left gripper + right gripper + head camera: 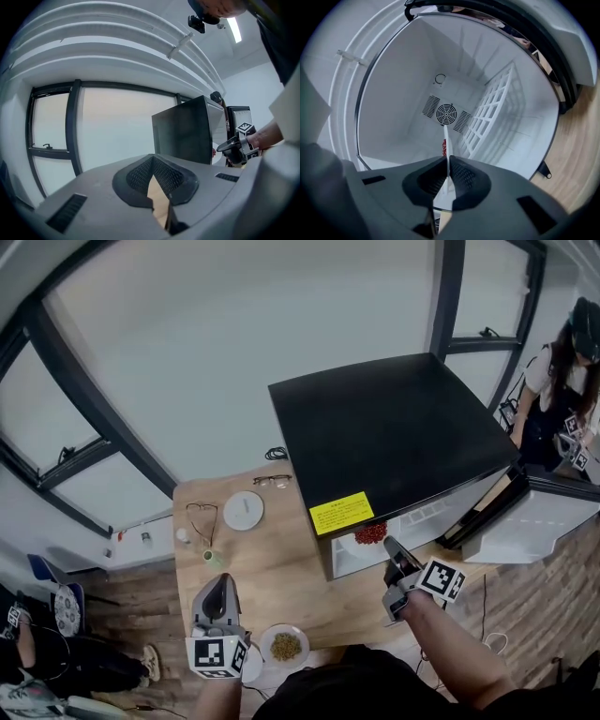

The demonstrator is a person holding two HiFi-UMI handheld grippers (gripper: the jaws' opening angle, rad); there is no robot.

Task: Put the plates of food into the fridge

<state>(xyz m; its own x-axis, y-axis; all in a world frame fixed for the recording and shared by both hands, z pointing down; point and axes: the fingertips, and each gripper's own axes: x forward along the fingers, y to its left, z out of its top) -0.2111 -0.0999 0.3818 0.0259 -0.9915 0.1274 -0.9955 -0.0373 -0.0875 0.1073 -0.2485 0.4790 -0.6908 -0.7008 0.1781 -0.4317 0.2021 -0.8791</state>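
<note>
Two plates of food; the right gripper point(389, 545) is clamped on the red-food plate point(370, 533) at the fridge's point(394, 427) open front; the brown-food plate point(285, 646) lies on the desk point(272, 568) near the fridge; the left gripper point(217, 585) has its jaws together, empty.

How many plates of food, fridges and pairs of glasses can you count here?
Plates of food: 2 (plate with red food, plate with brown food)
Fridge: 1
Glasses: 1
Total: 4

The fridge top point(394, 423) hides most of the red-food plate point(371, 533); the yellow label point(341, 513) is illegible.
</note>
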